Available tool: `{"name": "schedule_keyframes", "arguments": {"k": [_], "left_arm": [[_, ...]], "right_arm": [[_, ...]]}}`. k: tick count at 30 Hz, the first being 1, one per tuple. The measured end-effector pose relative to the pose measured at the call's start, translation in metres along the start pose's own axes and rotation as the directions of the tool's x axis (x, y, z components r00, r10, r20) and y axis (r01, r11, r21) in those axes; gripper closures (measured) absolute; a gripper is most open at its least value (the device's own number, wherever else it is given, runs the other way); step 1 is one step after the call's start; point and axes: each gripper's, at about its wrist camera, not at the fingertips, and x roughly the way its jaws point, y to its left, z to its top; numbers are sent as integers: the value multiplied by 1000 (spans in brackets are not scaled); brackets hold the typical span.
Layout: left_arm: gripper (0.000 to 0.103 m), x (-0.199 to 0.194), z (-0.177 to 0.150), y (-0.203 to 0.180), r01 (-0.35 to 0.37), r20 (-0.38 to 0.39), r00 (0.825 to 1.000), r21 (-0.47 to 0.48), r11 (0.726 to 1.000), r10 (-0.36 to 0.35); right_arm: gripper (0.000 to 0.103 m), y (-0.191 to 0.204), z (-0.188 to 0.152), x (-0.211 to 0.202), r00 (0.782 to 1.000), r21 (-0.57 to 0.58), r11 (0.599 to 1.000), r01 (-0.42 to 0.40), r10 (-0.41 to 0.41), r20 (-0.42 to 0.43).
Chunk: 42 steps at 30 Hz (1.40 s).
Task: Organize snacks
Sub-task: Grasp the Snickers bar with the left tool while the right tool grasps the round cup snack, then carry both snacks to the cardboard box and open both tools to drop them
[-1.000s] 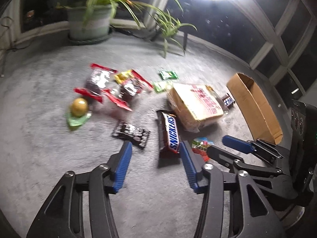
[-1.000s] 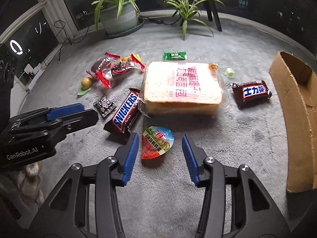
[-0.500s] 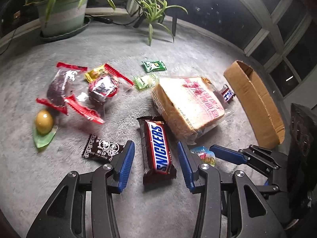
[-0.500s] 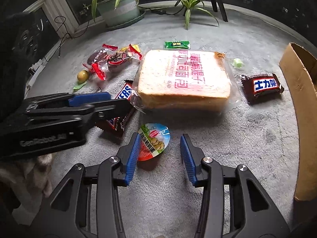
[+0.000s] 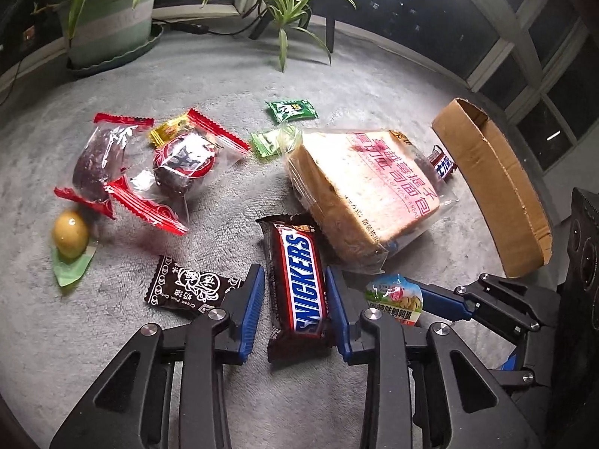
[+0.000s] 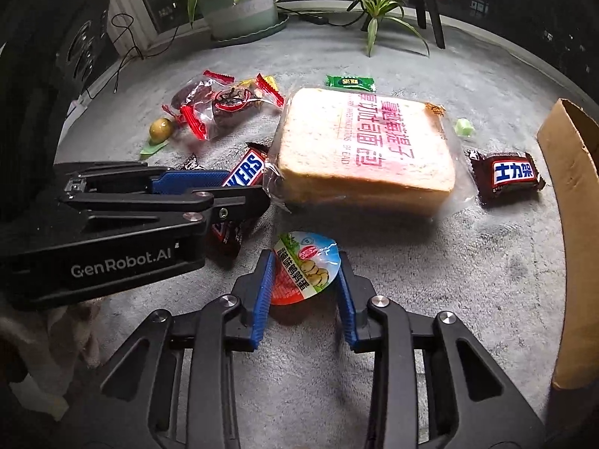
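Snacks lie on a grey carpet. My left gripper (image 5: pixel 294 305) is open and straddles a Snickers bar (image 5: pixel 298 284), its blue pads just beside the bar's sides. My right gripper (image 6: pixel 304 288) is open around a small round cup snack (image 6: pixel 304 267) with a printed lid, pads close to its rim. A bagged loaf of bread (image 6: pixel 365 149) lies just beyond both. The left gripper also shows in the right wrist view (image 6: pixel 209 187), over the Snickers bar (image 6: pixel 245 170).
A cardboard box (image 5: pixel 494 191) lies on the right. A small Snickers pack (image 6: pixel 509 176), green candies (image 5: pixel 292 110), red-wrapped cakes (image 5: pixel 179 164), a black plum candy (image 5: pixel 191 292) and a wrapped egg (image 5: pixel 71 234) lie around. Potted plants (image 5: pixel 108 18) stand behind.
Both grippers have moved forward and down. The Snickers bar now sits between the left pads and the cup snack between the right pads.
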Motion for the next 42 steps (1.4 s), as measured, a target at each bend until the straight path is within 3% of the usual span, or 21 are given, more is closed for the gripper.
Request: {"name": "schedule_keyframes", "arguments": {"k": [8,17,31,42], "left_arm": [[74,5,1,-9,-59,1,998,72,996,59],[76,-3,-6,0,-44,17,999,29,999,44],[76,-39,-26,-6,-3,78,997,-55,998,7],[76,-59,-14,-59,69,149,987,-15,997,-66]], "right_arm": [[72,0,1,-1,1000,-16,1000,13,-13,-1],[73,-11,-1,-13,1000,23,1000,2,-3,22],[73,-32,-6,-60,995,69,997,-16,9,101],[74,-80,-9,-120,978,121,993,13,-37,205]]}}
